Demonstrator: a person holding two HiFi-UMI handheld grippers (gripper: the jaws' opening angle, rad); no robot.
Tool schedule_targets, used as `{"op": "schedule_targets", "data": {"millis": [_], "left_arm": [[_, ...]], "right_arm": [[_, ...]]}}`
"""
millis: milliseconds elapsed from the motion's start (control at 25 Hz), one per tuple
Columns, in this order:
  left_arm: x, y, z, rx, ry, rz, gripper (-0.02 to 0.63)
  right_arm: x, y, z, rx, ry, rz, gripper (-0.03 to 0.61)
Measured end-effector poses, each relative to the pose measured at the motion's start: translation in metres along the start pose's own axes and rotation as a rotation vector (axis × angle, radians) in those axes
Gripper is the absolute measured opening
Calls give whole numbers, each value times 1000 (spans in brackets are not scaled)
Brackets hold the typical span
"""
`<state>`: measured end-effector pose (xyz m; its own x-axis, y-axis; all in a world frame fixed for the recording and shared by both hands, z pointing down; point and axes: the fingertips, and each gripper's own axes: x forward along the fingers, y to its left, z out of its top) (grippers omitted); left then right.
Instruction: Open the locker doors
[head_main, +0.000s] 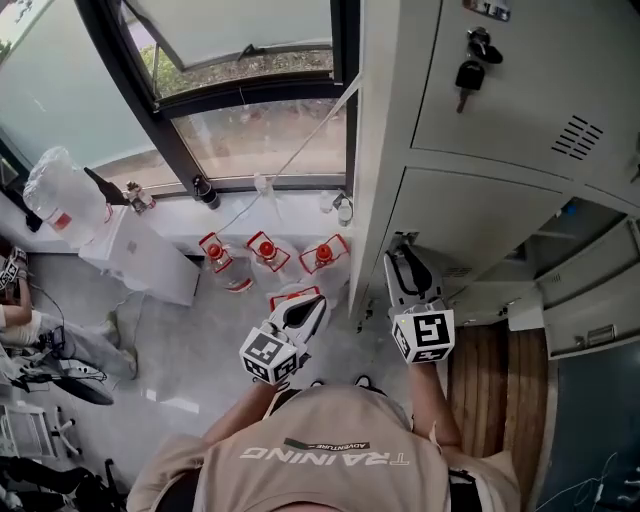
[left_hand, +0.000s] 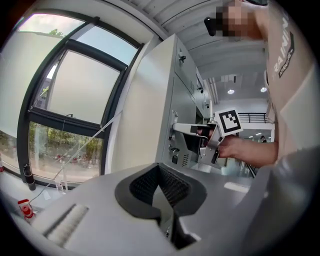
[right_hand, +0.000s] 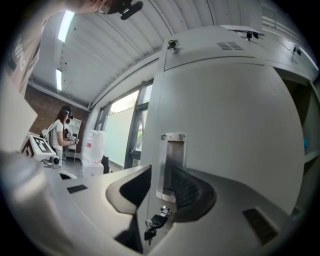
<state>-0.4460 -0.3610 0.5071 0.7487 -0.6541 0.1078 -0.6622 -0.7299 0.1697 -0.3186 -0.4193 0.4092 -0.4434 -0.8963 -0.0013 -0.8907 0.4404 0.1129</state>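
A grey locker (head_main: 520, 90) fills the right of the head view. Its upper door (head_main: 500, 60) has keys (head_main: 470, 72) hanging in the lock. The door below (head_main: 470, 215) stands ajar, and its inside shows at the right. My right gripper (head_main: 400, 248) is at that door's free edge. In the right gripper view the edge and its handle recess (right_hand: 172, 160) lie between the jaws of the right gripper (right_hand: 162, 182), with a key bunch (right_hand: 152, 225) hanging below; the pads do not visibly press. My left gripper (head_main: 318, 300) (left_hand: 160, 172) hangs left of the locker, shut and empty.
A window (head_main: 240, 120) and sill run along the back. Several red-capped bottles (head_main: 265, 250) stand on the floor under it. A large water jug (head_main: 65, 195) and a white box (head_main: 140, 255) are at the left, with a person (head_main: 30, 330) beyond.
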Motion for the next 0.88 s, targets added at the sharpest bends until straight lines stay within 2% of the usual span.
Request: {"op": "schedule_targets", "data": {"millis": [40,160,480,640,760,880], "left_arm": [[0,2,1,-1,2,-17,6],[-4,5,0,-7,4,-52,6],[-32,11,-9,-34,6,-69,6],[-47,4,-12,-47,10,-112,6],[-48,-9,-21,-52,26,-177,6],[-38,-36,-33,-54,45,-258,6]], "right_arm": [[2,0,0,7,1,-11,101],[9,-4,-2,20,13,-43,101],[5,6,-8,13,61,-87,114],[-25,22,1,-35,78,-142,113],[-61,30,3,-98,93,-218,113],[-106,33,-5,-94,100,-261,115]]}}
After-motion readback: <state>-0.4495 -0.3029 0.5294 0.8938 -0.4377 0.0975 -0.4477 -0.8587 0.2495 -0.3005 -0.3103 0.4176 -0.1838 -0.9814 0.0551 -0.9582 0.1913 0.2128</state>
